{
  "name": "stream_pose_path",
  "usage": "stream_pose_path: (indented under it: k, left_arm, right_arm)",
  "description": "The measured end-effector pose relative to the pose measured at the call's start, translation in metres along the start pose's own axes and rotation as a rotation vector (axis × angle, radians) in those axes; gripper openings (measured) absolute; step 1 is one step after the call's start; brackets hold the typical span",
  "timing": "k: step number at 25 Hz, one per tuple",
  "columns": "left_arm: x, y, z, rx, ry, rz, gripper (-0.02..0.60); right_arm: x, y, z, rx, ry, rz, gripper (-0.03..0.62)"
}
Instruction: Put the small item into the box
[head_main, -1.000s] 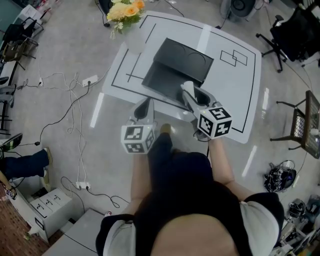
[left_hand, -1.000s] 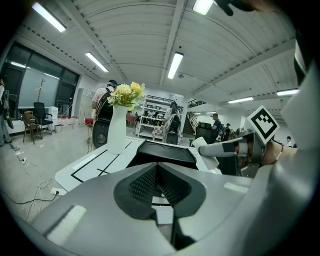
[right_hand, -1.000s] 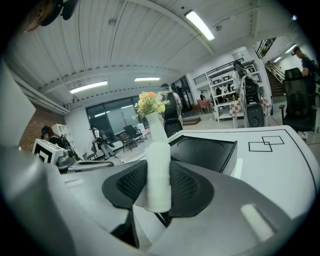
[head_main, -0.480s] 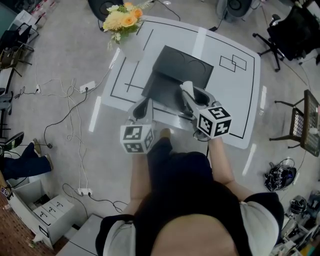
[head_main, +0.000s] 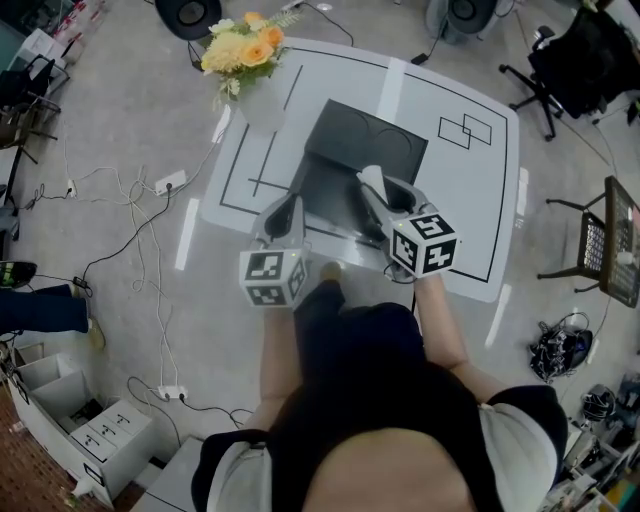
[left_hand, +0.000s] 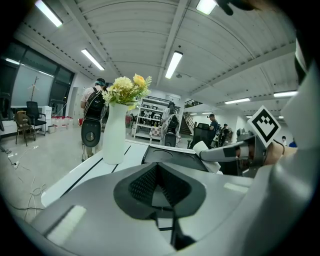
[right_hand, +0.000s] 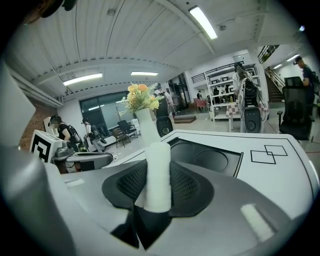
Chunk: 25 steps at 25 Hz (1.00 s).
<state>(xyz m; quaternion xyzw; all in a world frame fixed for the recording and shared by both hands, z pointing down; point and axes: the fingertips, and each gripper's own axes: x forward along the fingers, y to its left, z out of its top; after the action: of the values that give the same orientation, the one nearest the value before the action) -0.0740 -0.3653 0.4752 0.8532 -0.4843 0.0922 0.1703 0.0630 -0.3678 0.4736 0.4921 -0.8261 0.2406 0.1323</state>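
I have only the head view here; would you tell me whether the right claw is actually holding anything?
Observer: Yes. The right claw is shut on a white roll, which stands upright between its jaws.
Operator: Thank you. And is there anything in the left one?
Observer: No. The left claw is shut, with its jaws together and nothing between them.
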Motion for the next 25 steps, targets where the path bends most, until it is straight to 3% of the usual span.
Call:
stream_pose_path:
  k: [18,25]
  left_arm:
    - [0.014,0.026,0.002,-0.008,0.004,-0.006,0.009]
    - [0.015,0.034,0.003,-0.013,0.002,-0.007,0.009]
  right_arm:
    - [0.036,0.014,-0.006,-0.075,0.086,0.030,0.140]
    - [0.050,0.024,-0.018,-0.163,0.173,0.044,0.141]
